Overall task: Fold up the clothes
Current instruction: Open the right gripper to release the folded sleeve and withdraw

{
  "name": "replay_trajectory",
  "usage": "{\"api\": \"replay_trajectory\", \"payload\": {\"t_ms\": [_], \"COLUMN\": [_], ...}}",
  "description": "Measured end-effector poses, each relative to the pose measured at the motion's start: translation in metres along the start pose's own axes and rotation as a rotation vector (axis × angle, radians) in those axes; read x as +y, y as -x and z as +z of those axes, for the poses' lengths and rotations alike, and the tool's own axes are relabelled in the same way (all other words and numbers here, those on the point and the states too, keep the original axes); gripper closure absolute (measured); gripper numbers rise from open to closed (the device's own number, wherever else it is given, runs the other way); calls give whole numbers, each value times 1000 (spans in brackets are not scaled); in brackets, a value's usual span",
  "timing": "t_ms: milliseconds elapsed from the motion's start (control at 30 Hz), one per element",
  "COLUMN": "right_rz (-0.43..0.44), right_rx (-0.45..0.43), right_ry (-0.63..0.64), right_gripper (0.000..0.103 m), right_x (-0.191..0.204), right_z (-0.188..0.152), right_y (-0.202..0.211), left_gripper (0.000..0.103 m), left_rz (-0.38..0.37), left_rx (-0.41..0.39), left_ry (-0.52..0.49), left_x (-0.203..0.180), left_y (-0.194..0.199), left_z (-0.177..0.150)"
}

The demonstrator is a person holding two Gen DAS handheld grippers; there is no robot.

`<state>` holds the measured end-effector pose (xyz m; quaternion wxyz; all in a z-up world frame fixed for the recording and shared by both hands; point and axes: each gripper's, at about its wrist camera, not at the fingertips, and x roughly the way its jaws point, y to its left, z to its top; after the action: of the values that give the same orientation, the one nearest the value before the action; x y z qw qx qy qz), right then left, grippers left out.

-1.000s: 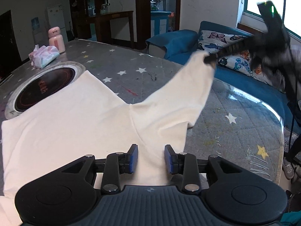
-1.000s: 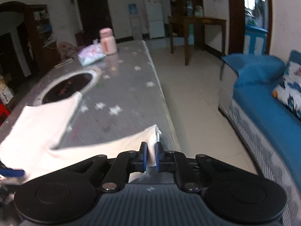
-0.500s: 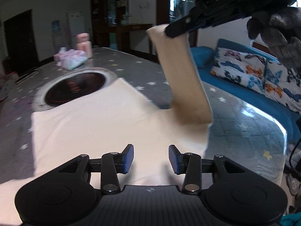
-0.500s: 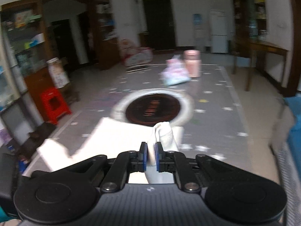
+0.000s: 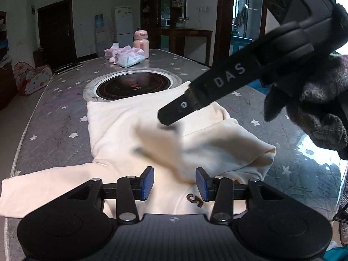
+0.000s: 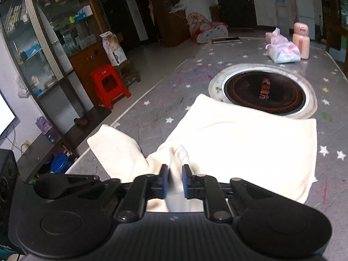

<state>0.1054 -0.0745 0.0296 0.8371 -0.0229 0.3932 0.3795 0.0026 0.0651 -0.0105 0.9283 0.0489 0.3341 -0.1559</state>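
Note:
A cream long-sleeved shirt (image 5: 121, 130) lies flat on the grey star-patterned table (image 5: 54, 113). My left gripper (image 5: 174, 182) is open and empty, low over the shirt's collar end. My right gripper (image 6: 174, 181) has its jaws slightly apart with the right sleeve's cuff (image 6: 178, 154) between the pads; the cuff looks blurred, as if slipping out. In the left wrist view the right gripper (image 5: 165, 117) hangs above the shirt's chest with the sleeve (image 5: 217, 143) laid across the body. The left sleeve (image 5: 39, 187) stretches out sideways.
A round built-in hotplate (image 5: 132, 84) sits just beyond the shirt's hem. Tissue packs (image 5: 128, 58) and a pink bottle (image 5: 141, 43) stand at the far end. The table edge (image 5: 341, 187) is close on the right; a red stool (image 6: 108, 84) stands on the floor.
My right gripper carried the right sleeve up and over from the table's edge onto the shirt's body, and its jaws have parted a little. The left gripper opened wider.

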Motion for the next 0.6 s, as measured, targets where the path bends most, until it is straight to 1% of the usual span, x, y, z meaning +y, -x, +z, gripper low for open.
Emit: {"api": "replay_trajectory", "payload": {"t_ms": [100, 167, 267, 333, 433, 600], "right_rz": [-15, -46, -136, -182, -203, -195], "right_rx": [-17, -21, -2, 30, 58, 68], "right_ry": [3, 14, 55, 73, 79, 66], "right_gripper": [85, 85, 85, 85, 85, 85], "right_x": [-11, -23, -43, -56, -67, -77], "right_z": [-4, -9, -23, -39, -61, -80], "right_y": [12, 25, 38, 45, 48, 38], "left_gripper": [57, 57, 58, 59, 59, 59], "left_rz": [7, 12, 9, 0, -12, -18], "left_rx": [-2, -8, -25, -25, 0, 44], "left_ry": [9, 18, 33, 24, 19, 14], "left_x": [4, 7, 10, 8, 4, 1], "left_y": [0, 1, 2, 0, -12, -33], "left_z": [1, 3, 8, 10, 12, 14]}}
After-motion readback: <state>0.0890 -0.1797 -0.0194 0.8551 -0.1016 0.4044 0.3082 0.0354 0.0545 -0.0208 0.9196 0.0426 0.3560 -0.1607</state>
